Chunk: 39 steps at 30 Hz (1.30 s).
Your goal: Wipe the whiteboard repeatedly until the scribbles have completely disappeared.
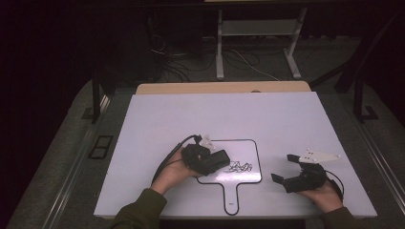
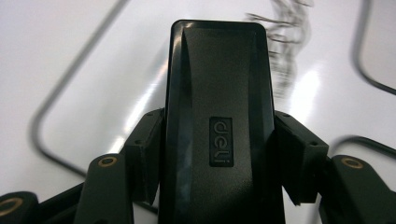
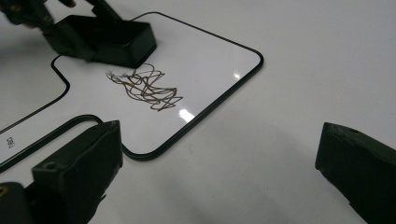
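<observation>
Item 1. Left gripper (image 1: 216,162): held in the person's left hand (image 1: 172,174); jaws pressed against both long sides of a black whiteboard eraser (image 2: 219,126), pinching it. The eraser stands out ahead of the jaws, its embossed "deli" label facing the gripper's own camera.

Item 2. Whiteboard eraser, also in the high view (image 1: 217,161) and the right gripper view (image 3: 112,39): its far end sits low over the marked panel, just short of the scribble; whether it touches the surface cannot be told.

Item 3. Scribble (image 3: 144,86): a tangle of dark marker lines, directly ahead of the eraser's front edge and just beside it; seen blurred past the eraser's tip in the left gripper view (image 2: 285,42).

Item 4. Outlined panel (image 1: 255,164): a black paddle-shaped outline with rounded corners drawn on the white tabletop (image 1: 286,119); it encloses the scribble and lies beneath the left gripper.

Item 5. Right gripper (image 1: 282,168): held in the person's right hand (image 1: 327,195), jaws spread wide with nothing between them, over bare tabletop, well apart from the eraser, with the panel's corner ahead of its jaws.
</observation>
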### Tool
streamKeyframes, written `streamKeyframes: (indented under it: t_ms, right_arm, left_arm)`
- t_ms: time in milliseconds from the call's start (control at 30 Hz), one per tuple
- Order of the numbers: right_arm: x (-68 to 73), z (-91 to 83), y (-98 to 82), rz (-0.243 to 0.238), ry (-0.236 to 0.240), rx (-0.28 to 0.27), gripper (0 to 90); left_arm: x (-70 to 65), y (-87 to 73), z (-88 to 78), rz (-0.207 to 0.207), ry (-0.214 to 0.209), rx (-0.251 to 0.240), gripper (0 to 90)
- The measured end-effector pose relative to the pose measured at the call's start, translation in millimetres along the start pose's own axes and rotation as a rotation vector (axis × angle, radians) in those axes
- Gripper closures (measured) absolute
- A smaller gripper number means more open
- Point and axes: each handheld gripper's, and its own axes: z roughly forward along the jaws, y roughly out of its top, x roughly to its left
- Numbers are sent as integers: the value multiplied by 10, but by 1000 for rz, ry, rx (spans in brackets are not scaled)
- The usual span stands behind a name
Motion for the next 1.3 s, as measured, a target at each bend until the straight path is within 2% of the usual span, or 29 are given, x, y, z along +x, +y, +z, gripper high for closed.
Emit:
streamKeyframes:
  t_ms: [33, 100, 200, 233, 267, 300, 367, 400, 567, 600, 667, 700, 733, 833, 867, 933, 1000, 1100, 1133, 1167, 1233, 1267, 1300]
  right_arm:
    - [3, -1, 0, 1, -1, 0, 0]
    - [5, -3, 0, 0, -1, -1, 0]
    - [5, -5, 0, 1, -2, -3, 0]
    - [5, -5, 0, 2, -1, -3, 0]
    - [5, -5, 0, 2, -1, -2, 0]
    - [5, -5, -2, -1, -2, -2, 0]
    - [1, -3, -1, 0, -2, 0, 0]
    - [-2, -1, -1, -1, -3, 0, 0]
    - [-8, 4, -1, 1, -2, -1, 0]
    - [-6, 3, -1, 1, -2, -1, 0]
    - [-2, -1, -1, 0, -1, -1, 0]
    - [-1, -2, 0, 0, -1, -2, 0]
    - [-1, -2, 0, 0, -1, -2, 0]
    - [-1, -4, -1, 3, 0, -2, 0]
    - [0, -5, -1, 4, 1, -2, 0]
    - [-2, -4, -1, 1, 0, -2, 0]
    - [-3, -3, -1, 1, -1, -2, 0]
    - [-6, -3, -2, 3, -2, -1, 0]
    - [-11, -3, -2, 5, -3, -1, 0]
    - [-11, -3, -2, 5, -3, -1, 0]
    - [-17, -2, -3, 6, -4, -1, 0]
    - [-19, -3, -4, 6, -3, -2, 0]
    - [-20, -4, -5, 6, -3, -2, 0]
  left_arm:
    - [0, 0, 0, 0, 0, 0, 392]
    - [-153, -17, -12, 30, -33, 10, 392]
    - [-152, -13, -8, 30, -37, 9, 392]
    - [-70, -1, 2, 15, -25, 3, 392]
    - [-70, -1, 2, 15, -25, 3, 392]
    - [-7, 10, 5, 8, -14, 5, 392]
    - [153, 45, 39, -47, 16, -17, 392]
    - [197, 52, 47, -58, 22, -23, 392]
    - [276, 50, 52, -77, 28, -33, 391]
    - [254, 52, 54, -75, 34, -34, 391]
    - [178, 65, 51, -56, 18, -17, 392]
    - [66, 74, 52, -19, -5, -1, 391]
    - [66, 74, 52, -19, -5, -1, 392]
    - [-135, 107, 70, 39, -31, 17, 391]
    - [-137, 118, 78, 38, -33, 16, 391]
    - [-109, 130, 86, 39, -39, 16, 391]
    - [-36, 156, 112, 16, -31, 3, 391]
    - [109, 212, 149, -15, -10, -2, 391]
    - [205, 248, 175, -35, 5, -8, 391]
    - [205, 248, 175, -35, 5, -8, 391]
    - [254, 273, 199, -65, 9, -22, 391]
    - [271, 281, 197, -48, 10, -9, 391]
    - [251, 284, 200, -49, 16, -12, 391]
